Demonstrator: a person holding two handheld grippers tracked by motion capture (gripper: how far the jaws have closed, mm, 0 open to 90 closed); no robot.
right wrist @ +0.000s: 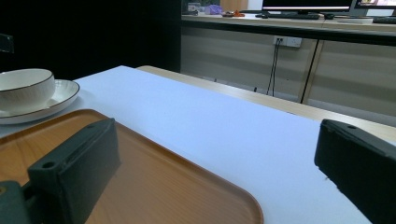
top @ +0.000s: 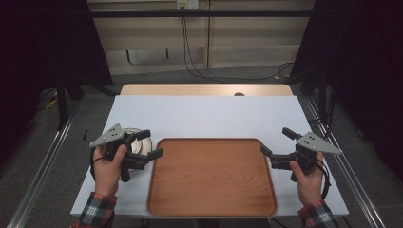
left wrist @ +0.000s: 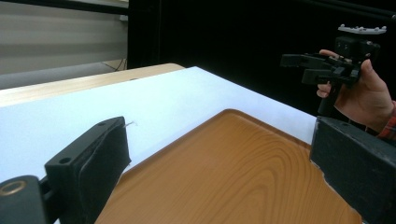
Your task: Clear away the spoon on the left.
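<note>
- High view. Landmark: a wooden tray (top: 212, 176), lying empty at the near middle of a white table (top: 204, 114), its long axis across the table from left to right.
- The left gripper (top: 147, 143) is held just off the tray's left edge. Its jaws stand well apart, pointed toward the tray, and nothing is held between them.
- A white bowl on a saucer (top: 141, 142) is seen just beyond the tray's far left corner, largely covered by the left gripper and its grey plate. The bowl is not gripped.
- The right gripper (top: 274, 145) is held just off the tray's right edge, jaws spread wide toward the tray, nothing held.
- Left gripper view. The two black jaws are seen wide apart and empty, with the tray's bare wood between them and the white table beyond its rim. The right gripper is seen across the tray in the person's hand, open and empty.
- Right gripper view. The jaws are again seen wide and empty, over the tray's near corner. The bowl (right wrist: 22, 86) is seen upright on its saucer (right wrist: 56, 100), on the table, touching or just beside the tray's far corner; which cannot be told.
- Governing relation, as a judgement: the bowl and saucer lie directly under and just ahead of the left gripper, and the full length of the tray away from the right gripper. The left hand is by far the nearer. A short move toward the tray would set the pair inside it.
</note>
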